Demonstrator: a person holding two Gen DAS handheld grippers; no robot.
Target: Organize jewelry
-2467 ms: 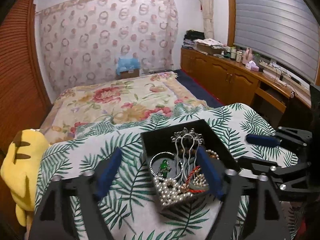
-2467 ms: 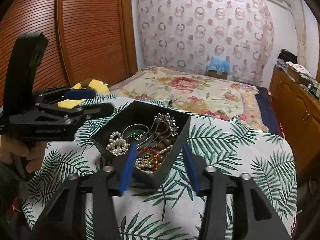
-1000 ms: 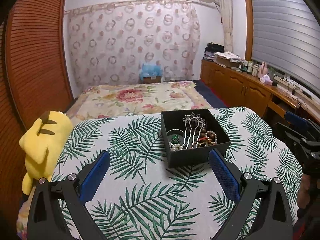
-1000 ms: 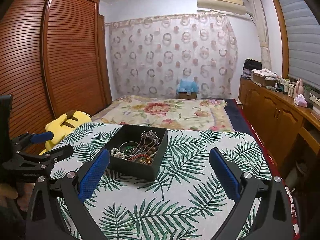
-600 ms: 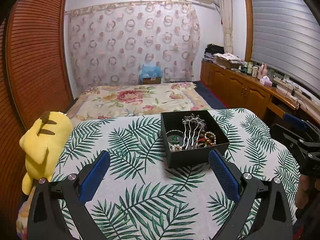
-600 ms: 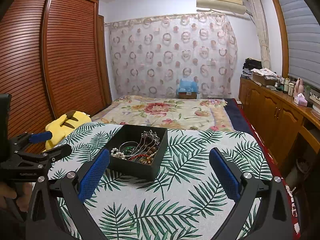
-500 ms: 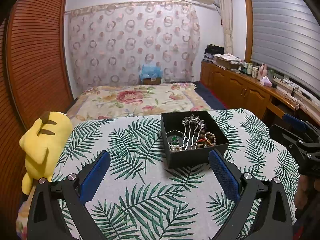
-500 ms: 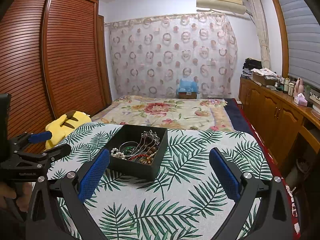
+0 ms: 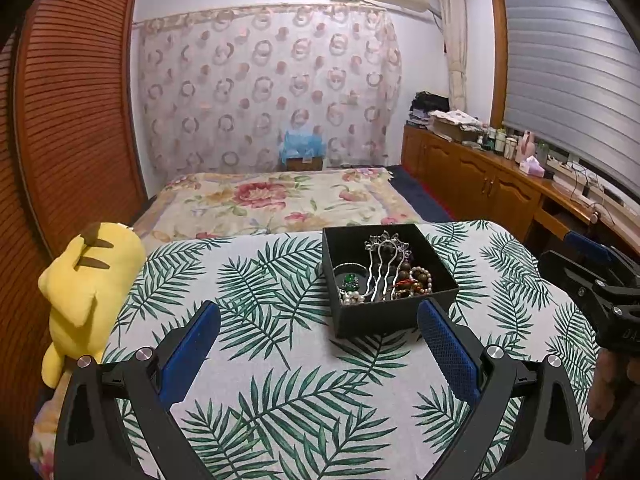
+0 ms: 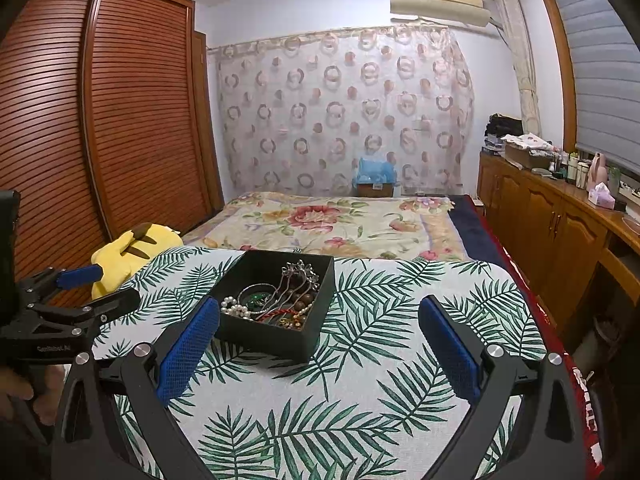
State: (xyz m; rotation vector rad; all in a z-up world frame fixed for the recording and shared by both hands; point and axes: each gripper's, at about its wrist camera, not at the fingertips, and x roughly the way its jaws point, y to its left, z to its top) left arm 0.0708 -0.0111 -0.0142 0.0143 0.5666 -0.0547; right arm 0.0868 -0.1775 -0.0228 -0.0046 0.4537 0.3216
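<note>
A black open box stands on the palm-leaf tablecloth. It holds a silver hair comb, pearls, brown beads, a green piece and a red cord. The box also shows in the right wrist view. My left gripper is open and empty, held back from the box, which sits near its right finger. My right gripper is open and empty, with the box near its left finger. Each gripper shows at the edge of the other's view.
A yellow plush toy lies at the table's left edge. A bed with a floral cover is behind the table. Wooden cabinets run along the right wall, a slatted wardrobe along the left.
Both grippers pulled back and up from the box and opened wide; since a second ago they have barely moved.
</note>
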